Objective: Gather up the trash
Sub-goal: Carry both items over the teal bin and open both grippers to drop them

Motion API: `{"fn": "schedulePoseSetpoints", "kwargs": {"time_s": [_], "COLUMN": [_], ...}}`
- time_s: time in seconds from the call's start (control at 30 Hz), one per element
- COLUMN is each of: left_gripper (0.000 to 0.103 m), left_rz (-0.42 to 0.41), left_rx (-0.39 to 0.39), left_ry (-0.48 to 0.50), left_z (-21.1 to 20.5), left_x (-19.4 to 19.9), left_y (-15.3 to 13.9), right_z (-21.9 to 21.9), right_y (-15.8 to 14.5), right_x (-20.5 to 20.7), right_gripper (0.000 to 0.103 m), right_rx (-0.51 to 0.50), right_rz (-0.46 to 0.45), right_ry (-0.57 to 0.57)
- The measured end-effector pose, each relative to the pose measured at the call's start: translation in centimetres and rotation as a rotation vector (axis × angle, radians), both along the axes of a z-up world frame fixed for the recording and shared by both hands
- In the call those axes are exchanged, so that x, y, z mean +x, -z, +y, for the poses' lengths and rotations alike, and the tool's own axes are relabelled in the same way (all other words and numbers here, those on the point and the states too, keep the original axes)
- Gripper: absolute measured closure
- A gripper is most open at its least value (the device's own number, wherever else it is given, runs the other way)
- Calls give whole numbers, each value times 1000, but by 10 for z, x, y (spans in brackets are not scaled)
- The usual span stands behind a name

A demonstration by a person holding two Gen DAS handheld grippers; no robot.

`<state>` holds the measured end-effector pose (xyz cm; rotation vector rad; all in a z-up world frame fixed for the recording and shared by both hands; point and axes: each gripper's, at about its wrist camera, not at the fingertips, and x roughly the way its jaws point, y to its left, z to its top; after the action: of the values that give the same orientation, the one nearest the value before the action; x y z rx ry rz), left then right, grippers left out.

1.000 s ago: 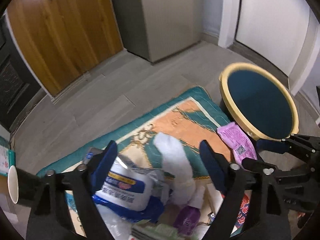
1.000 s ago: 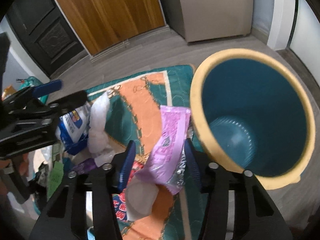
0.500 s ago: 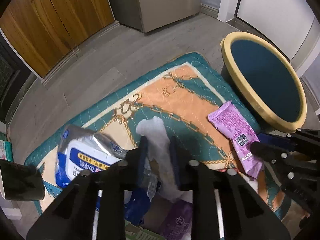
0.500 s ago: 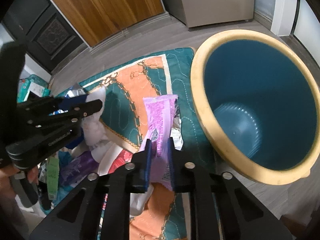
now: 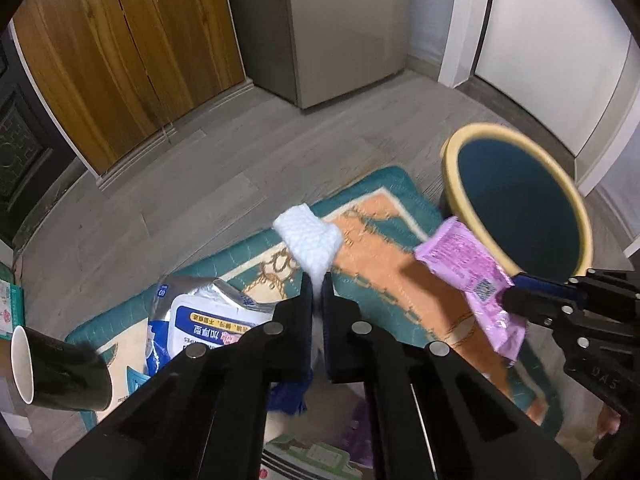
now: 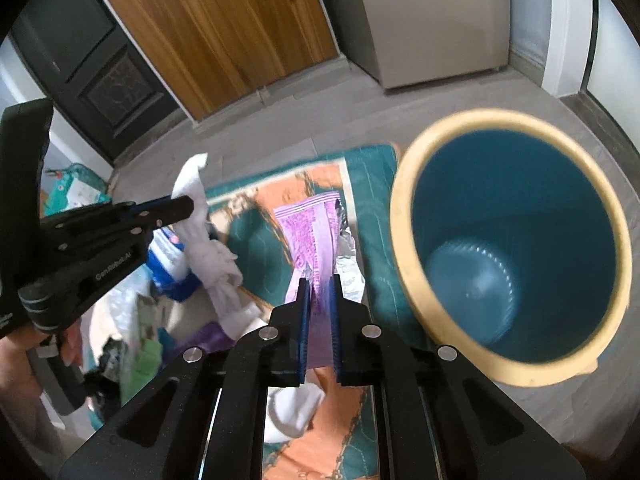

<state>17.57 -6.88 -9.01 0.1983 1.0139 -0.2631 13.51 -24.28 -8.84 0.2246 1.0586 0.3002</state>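
Note:
My left gripper [image 5: 317, 284] is shut on a white crumpled tissue [image 5: 310, 240] and holds it above the rug; the tissue also shows in the right wrist view [image 6: 196, 208]. My right gripper [image 6: 320, 280] is shut on a purple snack wrapper [image 6: 316, 236], lifted just left of the bin; the wrapper also shows in the left wrist view [image 5: 468, 272]. The teal bin with a yellow rim [image 6: 404, 248] stands open at the right, empty inside, and shows in the left wrist view [image 5: 452, 168].
On the teal and orange rug [image 5: 384, 256] lie a blue-and-white wet-wipes pack [image 5: 200, 320], a black paper cup [image 5: 60, 372], a purple pack [image 6: 208, 336] and green packaging [image 5: 312, 456]. Wooden doors [image 5: 120, 40] and a grey cabinet [image 5: 340, 20] stand behind.
Both grippers went from open to shut, the left on the tissue and the right on the purple wrapper, and both items have risen off the rug.

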Motion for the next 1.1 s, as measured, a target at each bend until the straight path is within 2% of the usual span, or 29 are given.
{"fn": "schedulePoseSetpoints", "kwargs": {"time_s": [0.13,0.4,0.53,0.7,0.8,0.87,0.97,1.1], "left_gripper": [99,99,99,99,99,99,99,99], "left_rz": [-14,-143,-197,-261,-292,-305,-312,-281], "left_rx": [-44,-102,-142,-157,-143,-135,-119,-149], "left_ry": [-21,-61,-60,-10,71,129,203,263], "left_z": [3,3,-3,-33,-62,-82,-109,-139], "left_x": [-2,-18,-28,-36,-40,-43,-45,-41], "left_y": [-21,-79,-105,-121,-119,-114,-101,-78], "right_z": [2,-26,-52,-92,-115,-131,-147,-155], "right_y": [-18,-57,-85,-114,-107,-94,-69,-31], "right_x": [-1,-18,-28,-43,-43,-38,-24,-2], "right_gripper": [92,92,92,92,92,92,92,92], "right_rx": [19,44,22,-76,-132,-137,-88,-58], "right_rz": [-47,-134,-205,-320,-335,-304,-225,-96], "right_ry": [0,63,89,107,138,168,208,233]}}
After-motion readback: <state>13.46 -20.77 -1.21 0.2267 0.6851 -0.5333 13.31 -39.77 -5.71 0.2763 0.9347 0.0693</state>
